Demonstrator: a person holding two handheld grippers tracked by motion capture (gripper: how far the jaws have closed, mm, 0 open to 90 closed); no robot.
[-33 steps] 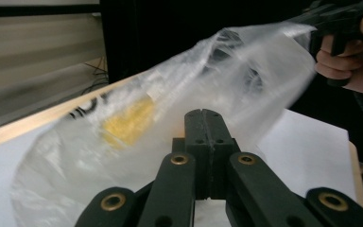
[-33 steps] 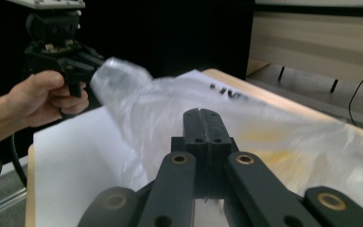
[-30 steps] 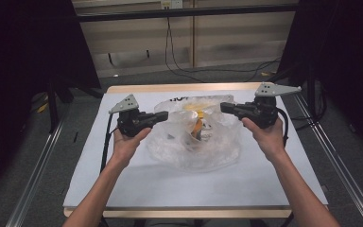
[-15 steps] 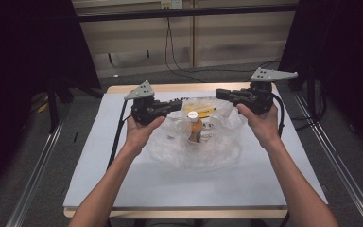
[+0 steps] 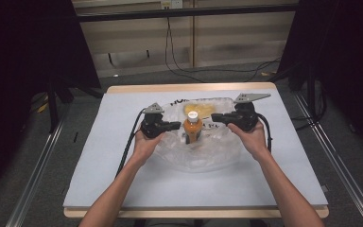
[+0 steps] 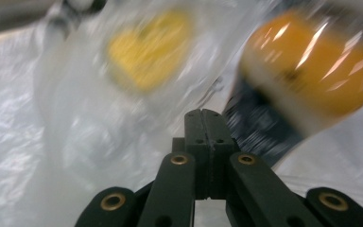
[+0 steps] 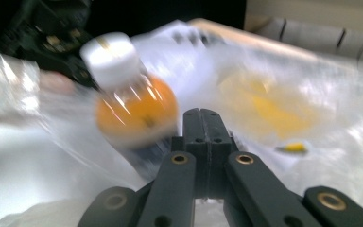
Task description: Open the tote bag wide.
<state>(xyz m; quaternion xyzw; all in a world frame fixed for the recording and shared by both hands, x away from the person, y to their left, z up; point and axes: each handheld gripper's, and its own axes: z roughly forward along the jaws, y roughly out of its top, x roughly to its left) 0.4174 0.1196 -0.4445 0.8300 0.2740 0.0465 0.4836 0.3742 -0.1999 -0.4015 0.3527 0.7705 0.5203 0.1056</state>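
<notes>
A clear plastic bag [image 5: 208, 152] lies on the white table top [image 5: 123, 179]. Inside it an orange bottle [image 5: 192, 129] with a white cap stands upright, and a yellow item [image 5: 203, 109] lies behind it. My left gripper [image 5: 174, 126] is shut on the bag's film just left of the bottle. My right gripper [image 5: 215, 118] is shut on the film just right of it. In the left gripper view the closed jaws sit before the blurred bottle [image 6: 307, 80] and the yellow item [image 6: 146, 52]. In the right gripper view the bottle [image 7: 137, 109] is up left and the yellow item [image 7: 269, 106] to the right.
The table's wooden edge [image 5: 189, 88] runs along the far side, with cables on the floor [image 5: 179, 66] beyond. Metal rails [image 5: 33, 179] flank the table. Black lettering [image 5: 179, 101] shows on the bag's far side. Both forearms come in from the near edge.
Both grippers went away from me with the bag, then came back towards me and lower. The bottle, tilted before, now stands upright between them, and the bag has spread flatter.
</notes>
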